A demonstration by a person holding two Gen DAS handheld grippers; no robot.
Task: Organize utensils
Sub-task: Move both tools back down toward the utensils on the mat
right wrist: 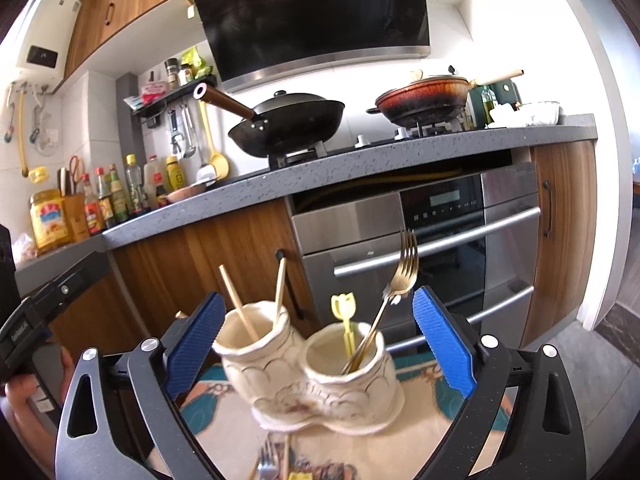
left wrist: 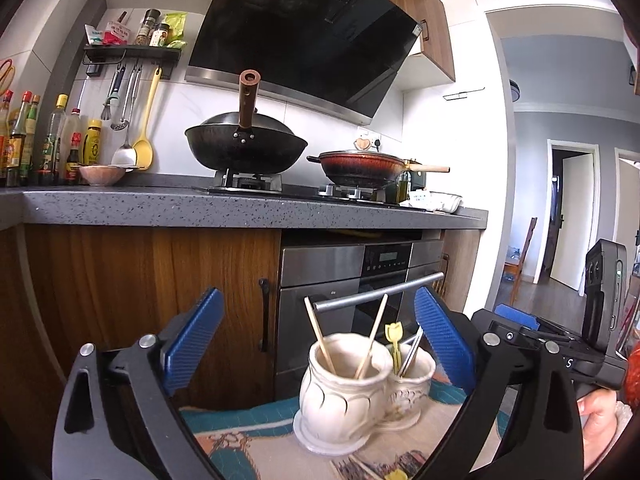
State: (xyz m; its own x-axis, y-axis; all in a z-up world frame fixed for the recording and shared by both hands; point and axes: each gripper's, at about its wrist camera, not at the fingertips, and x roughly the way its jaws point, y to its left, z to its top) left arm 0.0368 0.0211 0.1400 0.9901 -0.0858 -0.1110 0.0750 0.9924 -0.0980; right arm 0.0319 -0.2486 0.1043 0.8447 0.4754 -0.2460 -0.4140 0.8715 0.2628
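Standing on the patterned cloth, the cream ceramic 2-cup holder held chopsticks and a gold fork; left gripper and right gripper were both released, grasping nothing.

Place: a home kitchen.
Cooking: a black round-bottomed wok with a brown wooden handle and a reddish-brown lidded pan sit on a gas hob.
Above: a slanted black glass extractor hood under wood-grain wall cabinets.
Worktop: a speckled grey stone counter carries bottles of sauce and oil.
Below: a built-in stainless steel oven.
Wall: a black spice shelf with hanging ladles.
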